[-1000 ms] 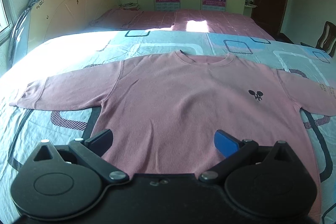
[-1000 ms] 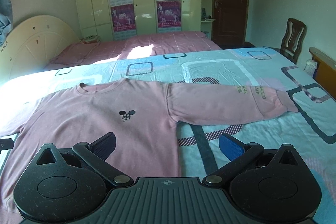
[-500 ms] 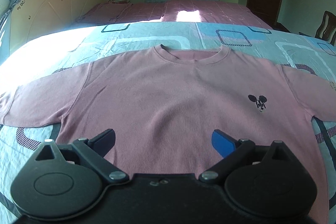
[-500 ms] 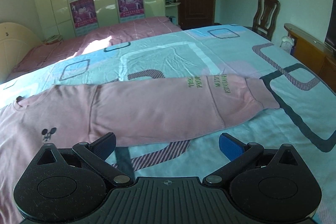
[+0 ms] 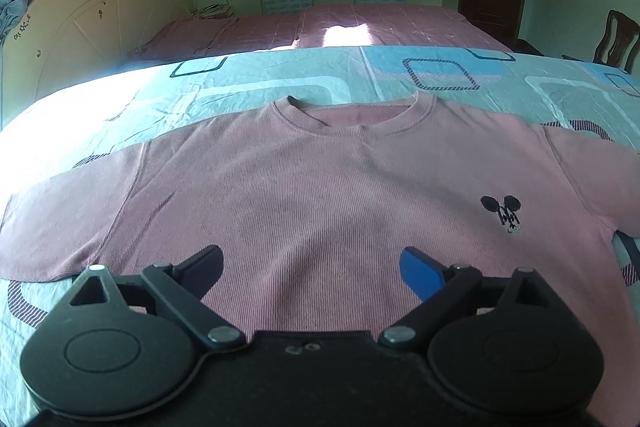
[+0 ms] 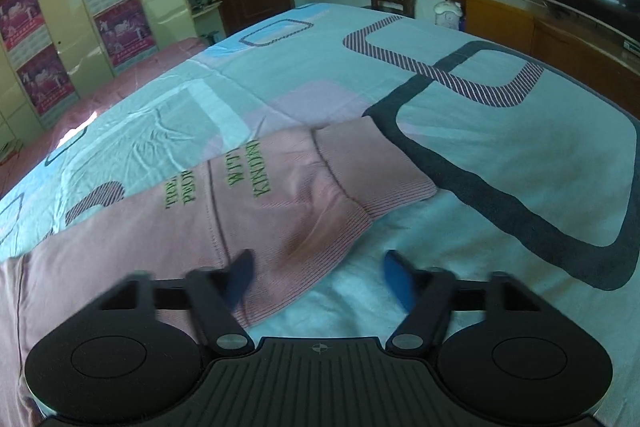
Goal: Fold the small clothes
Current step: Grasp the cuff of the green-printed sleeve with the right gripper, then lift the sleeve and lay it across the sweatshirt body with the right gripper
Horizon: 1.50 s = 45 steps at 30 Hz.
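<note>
A pink sweatshirt point(image 5: 320, 187) lies flat and face up on the bed point(image 5: 240, 83), spread over a light blue cover with rounded-square patterns. Its round collar point(image 5: 356, 115) points toward the far edge of the bed, and both sleeves stretch out sideways. A small black mouse-head logo point(image 5: 502, 213) sits on the chest.

The left gripper point(image 5: 312, 267) hangs over the lower middle of the sweatshirt's body, fingers point(image 5: 420, 271) spread wide and holding nothing.

The right gripper point(image 6: 318, 277) is low over the end of one sleeve point(image 6: 248, 211), near the ribbed cuff point(image 6: 372, 167), which lies toward the bed's edge nearest a wooden cabinet point(image 6: 560, 27). Its fingers point(image 6: 396, 279) are released, one over the sleeve fabric and the other over bare cover; they are blurred, and whether they touch the cloth cannot be told. Green lettering point(image 6: 244, 175) runs across the sleeve just before the cuff.
</note>
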Each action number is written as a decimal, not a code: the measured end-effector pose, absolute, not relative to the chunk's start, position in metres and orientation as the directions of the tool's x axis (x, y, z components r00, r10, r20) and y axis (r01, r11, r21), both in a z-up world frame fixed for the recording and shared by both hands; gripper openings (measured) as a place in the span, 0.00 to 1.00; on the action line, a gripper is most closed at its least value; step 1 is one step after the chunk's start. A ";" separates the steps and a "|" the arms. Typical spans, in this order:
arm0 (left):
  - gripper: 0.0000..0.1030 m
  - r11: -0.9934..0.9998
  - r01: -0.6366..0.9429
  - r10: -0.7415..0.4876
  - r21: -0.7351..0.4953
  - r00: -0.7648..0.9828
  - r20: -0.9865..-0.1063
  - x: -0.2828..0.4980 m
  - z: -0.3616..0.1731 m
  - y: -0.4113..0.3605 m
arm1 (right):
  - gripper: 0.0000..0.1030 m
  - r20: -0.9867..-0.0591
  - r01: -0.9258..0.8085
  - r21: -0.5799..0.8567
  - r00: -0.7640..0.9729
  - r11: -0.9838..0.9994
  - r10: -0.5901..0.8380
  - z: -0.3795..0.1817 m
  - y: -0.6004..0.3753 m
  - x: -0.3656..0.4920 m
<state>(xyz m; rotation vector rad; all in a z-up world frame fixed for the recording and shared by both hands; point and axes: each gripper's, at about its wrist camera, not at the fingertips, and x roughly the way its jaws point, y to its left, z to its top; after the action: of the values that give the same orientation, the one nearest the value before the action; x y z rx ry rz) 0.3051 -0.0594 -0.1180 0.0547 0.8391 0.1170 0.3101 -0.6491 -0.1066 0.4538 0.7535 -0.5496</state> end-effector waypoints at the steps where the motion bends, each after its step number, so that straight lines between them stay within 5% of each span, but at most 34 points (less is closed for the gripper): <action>1: 0.92 0.991 -0.083 0.131 0.102 0.661 -0.739 0.306 -0.119 -0.059 | 0.46 -0.737 0.621 0.212 0.609 0.755 -0.293 -0.109 -0.655 0.311; 6: 0.90 0.991 -0.079 0.132 0.106 0.634 -0.762 0.311 -0.122 -0.056 | 0.45 -0.713 0.620 0.238 0.634 0.748 -0.299 -0.107 -0.664 0.314; 10: 0.82 0.993 -0.100 0.111 0.064 0.589 -0.801 0.317 -0.127 -0.049 | 0.08 -0.703 0.613 0.264 0.651 0.745 -0.287 -0.106 -0.668 0.314; 15: 0.61 0.994 -0.106 0.080 0.022 0.588 -0.805 0.318 -0.128 -0.040 | 0.07 -0.668 0.583 0.271 0.687 0.766 -0.287 -0.095 -0.658 0.313; 21: 0.60 0.996 -0.092 0.071 0.020 0.600 -0.797 0.316 -0.118 -0.033 | 0.07 -0.579 0.425 0.252 0.786 0.869 -0.216 -0.056 -0.600 0.329; 30: 0.61 0.993 -0.114 0.096 0.033 0.609 -0.787 0.314 -0.112 -0.011 | 0.07 -0.505 0.026 0.249 0.856 0.968 0.107 -0.021 -0.432 0.362; 41: 0.66 0.993 -0.122 0.066 -0.010 0.605 -0.794 0.320 -0.117 0.024 | 0.07 -0.667 -0.265 0.266 0.643 0.927 0.376 -0.087 -0.246 0.382; 42: 0.66 0.993 -0.117 0.059 -0.015 0.605 -0.794 0.321 -0.118 0.026 | 0.16 -0.681 -0.265 0.258 0.632 0.929 0.370 -0.090 -0.243 0.381; 43: 0.66 0.993 -0.113 0.052 -0.021 0.605 -0.795 0.323 -0.119 0.027 | 0.41 -0.681 -0.270 0.267 0.627 0.925 0.379 -0.092 -0.241 0.378; 45: 0.67 0.995 -0.097 0.035 -0.031 0.606 -0.795 0.327 -0.120 0.027 | 0.73 -0.658 -0.275 0.279 0.643 0.920 0.392 -0.091 -0.244 0.367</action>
<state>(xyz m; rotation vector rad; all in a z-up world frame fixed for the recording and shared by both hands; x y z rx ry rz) 0.3266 0.0270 -0.1198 -0.0733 0.9166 0.0764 0.3673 -0.2441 -0.0907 0.1589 0.7862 0.3817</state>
